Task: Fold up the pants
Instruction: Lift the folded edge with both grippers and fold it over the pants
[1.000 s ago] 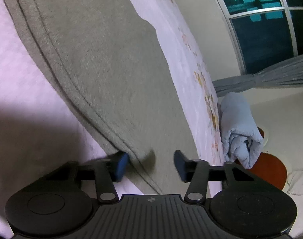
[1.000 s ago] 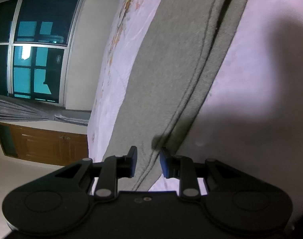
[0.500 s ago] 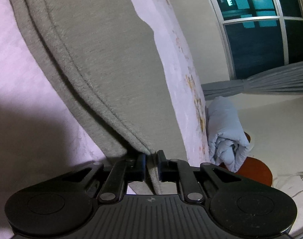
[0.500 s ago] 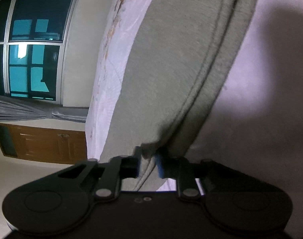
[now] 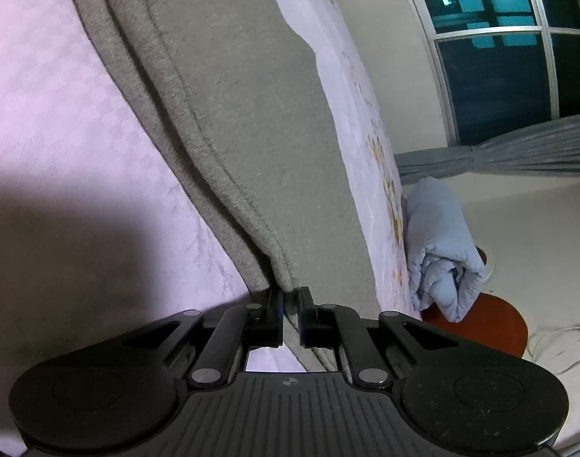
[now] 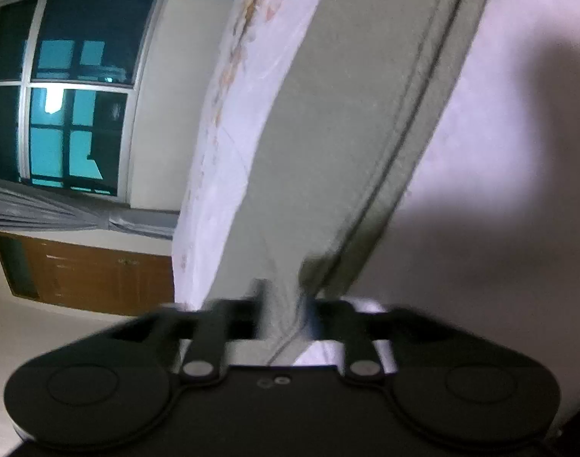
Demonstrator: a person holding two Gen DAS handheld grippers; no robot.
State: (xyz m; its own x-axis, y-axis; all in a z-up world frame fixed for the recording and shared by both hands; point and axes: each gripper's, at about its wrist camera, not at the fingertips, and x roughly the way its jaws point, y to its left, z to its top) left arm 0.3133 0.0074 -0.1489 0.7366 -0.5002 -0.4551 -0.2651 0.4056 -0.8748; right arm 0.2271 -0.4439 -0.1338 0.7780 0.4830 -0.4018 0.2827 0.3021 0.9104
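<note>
A bed (image 5: 53, 122) covered in a pale pink sheet fills most of both wrist views, and its side with a faint flower print drops toward a cream floor (image 5: 537, 236). A long pair of grey-green pants (image 5: 233, 106) lies flat along the bed near that edge, the seams running the length of the cloth. Beyond the bed a dark window (image 5: 499, 57) with grey curtains (image 5: 518, 148) shows in the left view, and the right view also takes in a brown wooden cabinet (image 6: 88, 270) under the window. A rolled pale blue blanket (image 5: 438, 243) sits on a round reddish stool (image 5: 488, 320) just beside the bed.

The left claw (image 5: 290, 310) is closed narrow on the near edge of the pants, with the thick hem pinched between its pads and lifted slightly off the sheet. The right claw (image 6: 284, 316) has the other end of the pants between its fingers, and its jaws are opening; that picture is blurred, so the pads seem to have let go of the cloth, though this is hard to confirm.
</note>
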